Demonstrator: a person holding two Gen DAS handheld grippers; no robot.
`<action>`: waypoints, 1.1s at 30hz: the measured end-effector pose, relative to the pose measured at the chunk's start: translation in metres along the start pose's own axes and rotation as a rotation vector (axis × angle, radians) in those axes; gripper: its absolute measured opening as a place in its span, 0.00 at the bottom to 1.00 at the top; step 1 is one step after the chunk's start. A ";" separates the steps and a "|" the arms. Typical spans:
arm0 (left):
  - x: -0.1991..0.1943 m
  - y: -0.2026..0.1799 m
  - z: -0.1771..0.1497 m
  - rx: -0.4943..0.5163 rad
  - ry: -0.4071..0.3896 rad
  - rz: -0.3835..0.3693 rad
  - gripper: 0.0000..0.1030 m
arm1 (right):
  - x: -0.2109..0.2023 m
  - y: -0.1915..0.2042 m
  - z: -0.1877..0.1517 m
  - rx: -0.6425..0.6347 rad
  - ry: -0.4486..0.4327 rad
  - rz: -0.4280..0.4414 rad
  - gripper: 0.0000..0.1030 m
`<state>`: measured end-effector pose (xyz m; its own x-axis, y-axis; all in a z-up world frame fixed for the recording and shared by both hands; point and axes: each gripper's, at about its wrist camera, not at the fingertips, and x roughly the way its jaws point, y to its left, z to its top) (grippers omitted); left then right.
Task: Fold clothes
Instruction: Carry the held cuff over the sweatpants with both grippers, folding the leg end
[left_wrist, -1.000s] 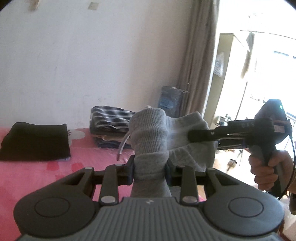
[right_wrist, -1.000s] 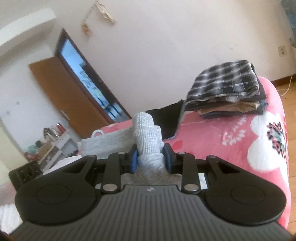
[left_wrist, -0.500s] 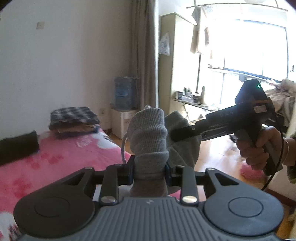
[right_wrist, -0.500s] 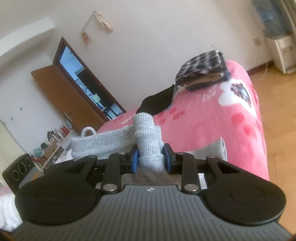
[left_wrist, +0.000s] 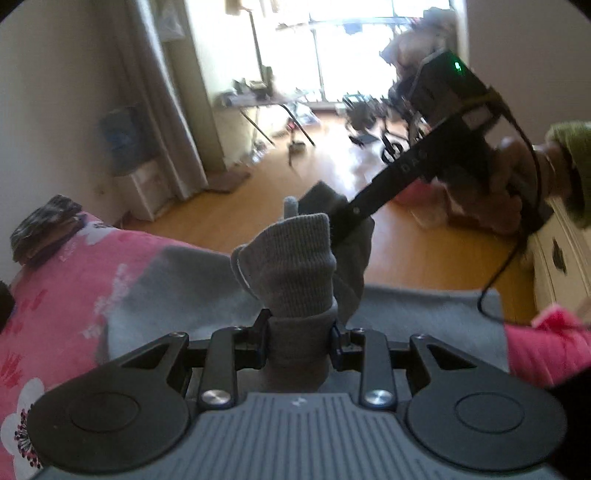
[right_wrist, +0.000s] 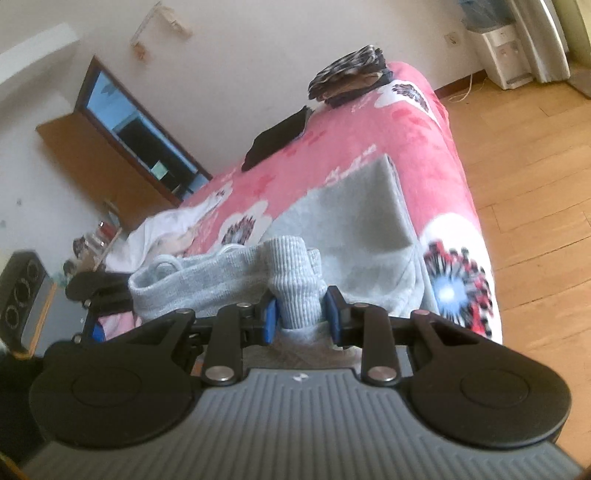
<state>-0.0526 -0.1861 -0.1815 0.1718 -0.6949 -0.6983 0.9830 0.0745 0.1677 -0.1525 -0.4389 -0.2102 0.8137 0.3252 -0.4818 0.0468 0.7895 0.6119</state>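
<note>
A grey garment (right_wrist: 354, 225) with a ribbed band and a white cord lies spread over the pink flowered bed (right_wrist: 373, 125), near the edge by the floor. My left gripper (left_wrist: 299, 332) is shut on a bunch of the ribbed band (left_wrist: 295, 258). My right gripper (right_wrist: 299, 317) is shut on another bunch of the same band. In the left wrist view the right gripper (left_wrist: 341, 221) reaches in from the upper right, held by a hand (left_wrist: 495, 192), with its tips buried in the fabric. The left gripper (right_wrist: 98, 295) shows dark at the left edge of the right wrist view.
A stack of folded clothes (right_wrist: 351, 75) with a plaid piece on top sits at the bed's far corner, a black folded garment (right_wrist: 277, 142) beside it. A white garment (right_wrist: 173, 225) lies further along. Wooden floor (right_wrist: 528, 177) borders the bed. A white cabinet (left_wrist: 561, 251) stands at the right.
Both grippers swung across the bed with the grey band still in them and tipped downward. The garment's body, earlier bunched in the air, now lies spread on the pink cover.
</note>
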 end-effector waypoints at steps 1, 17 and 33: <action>0.001 -0.007 -0.005 -0.001 0.008 -0.005 0.30 | -0.004 0.000 -0.008 -0.014 0.005 -0.001 0.25; 0.007 -0.099 -0.100 -0.065 0.044 0.000 0.46 | -0.030 0.019 -0.135 -0.436 0.208 -0.223 0.37; -0.008 -0.049 -0.126 -0.754 0.134 -0.197 0.45 | -0.090 -0.041 -0.121 0.378 0.046 -0.111 0.57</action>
<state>-0.0937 -0.0944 -0.2719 -0.0510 -0.6570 -0.7521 0.7667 0.4568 -0.4510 -0.2977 -0.4375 -0.2684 0.7655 0.2783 -0.5802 0.3497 0.5769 0.7382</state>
